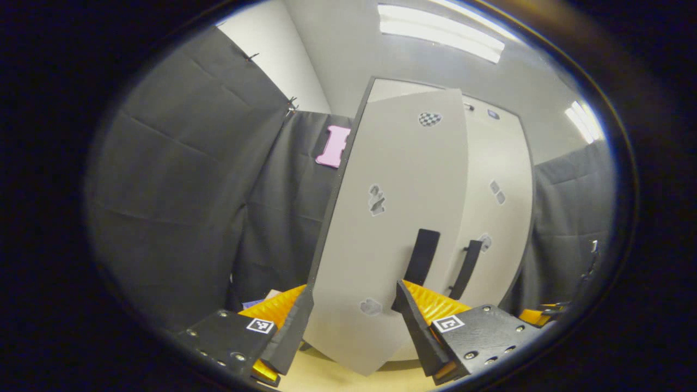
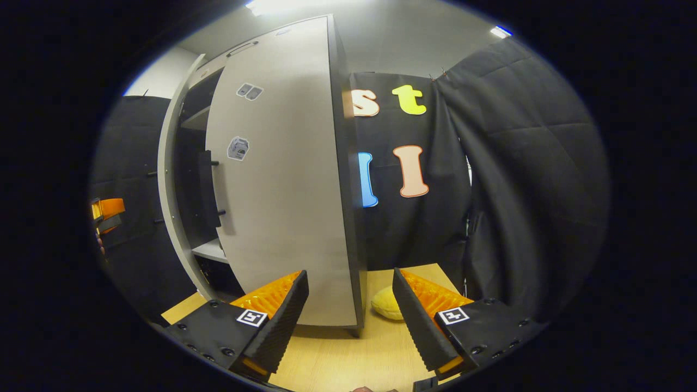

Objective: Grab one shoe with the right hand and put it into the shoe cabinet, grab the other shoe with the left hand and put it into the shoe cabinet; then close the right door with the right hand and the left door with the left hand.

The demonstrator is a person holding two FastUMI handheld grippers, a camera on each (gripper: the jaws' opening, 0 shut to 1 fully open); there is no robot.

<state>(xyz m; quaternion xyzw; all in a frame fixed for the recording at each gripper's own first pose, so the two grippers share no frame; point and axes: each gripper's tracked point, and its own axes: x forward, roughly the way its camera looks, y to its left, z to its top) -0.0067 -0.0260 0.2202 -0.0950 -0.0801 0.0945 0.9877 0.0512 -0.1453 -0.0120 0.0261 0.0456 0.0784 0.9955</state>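
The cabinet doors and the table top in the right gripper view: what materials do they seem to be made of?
The right door looks like laminated board: a flat, matte pale grey face with a dark edge band. The left door has the same matte grey face. The table top looks like light wood or a wood-look laminate, smooth with faint grain; which one I cannot tell.

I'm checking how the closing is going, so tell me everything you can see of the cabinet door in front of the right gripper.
The right door is a tall, flat, pale grey panel with a dark edge, looking like laminated board. It stands upright and partly open, leaving a gap that shows dark shelves inside. Small stickers sit on its face and a dark bar handle runs along its inner edge. The open right gripper straddles its lower outer edge; whether the fingers touch it cannot be told.
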